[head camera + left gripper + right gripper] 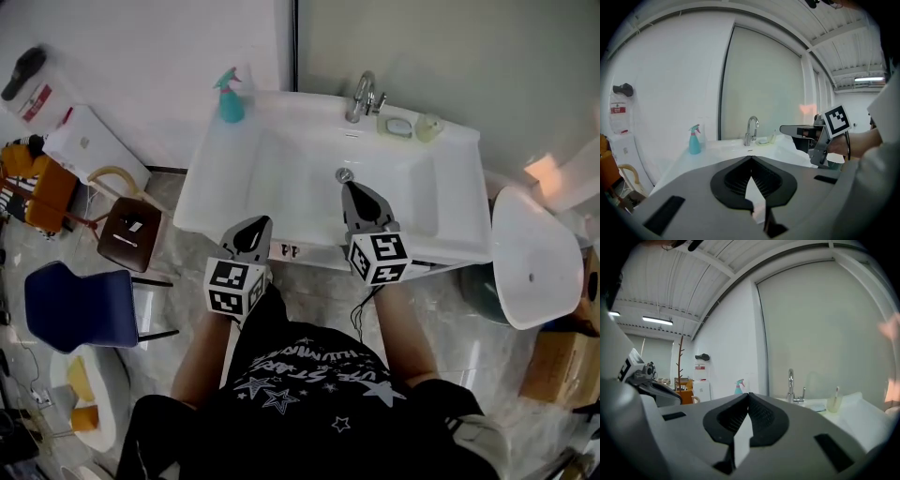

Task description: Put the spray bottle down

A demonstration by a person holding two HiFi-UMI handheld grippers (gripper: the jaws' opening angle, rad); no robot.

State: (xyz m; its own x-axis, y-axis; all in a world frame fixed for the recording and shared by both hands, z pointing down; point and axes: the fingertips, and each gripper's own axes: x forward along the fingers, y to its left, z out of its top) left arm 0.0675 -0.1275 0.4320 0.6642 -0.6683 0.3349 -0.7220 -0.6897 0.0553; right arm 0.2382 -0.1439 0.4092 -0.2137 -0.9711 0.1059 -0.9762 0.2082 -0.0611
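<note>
**A:** What are the two grippers up to?

**B:** The left gripper (255, 230) has its jaws pressed together with nothing between them, and its tip is at the near edge of the white washbasin (281, 178). The right gripper (352, 192) is the same, closed on nothing. It hangs over the bowl, just short of the drain (344, 174). Neither touches anything.

**A:** And the spray bottle?

**B:** The spray bottle (230, 98) stands upright on the washbasin's back left corner, close to the wall and well apart from both grippers. It has a teal body with a bit of pink at the trigger.

**A:** Any other containers?

**B:** Right of the tap (361, 97) sits a soap dish (397, 127) holding something pale blue, likely a bar of soap. Just beside it is a clear cup (428, 127) with what looks like a toothbrush standing in it. A cardboard box (562, 361) sits on the floor at the far right, but I can't see into it.

**A:** Anything you can read?

**B:** Not much. There's a red-and-white label (617, 110) on the wall, but the print is too small. The person's dark shirt (309, 384) has white stars and lettering, too skewed to make out. The grippers' cubes bear only black-and-white square markers.
</note>
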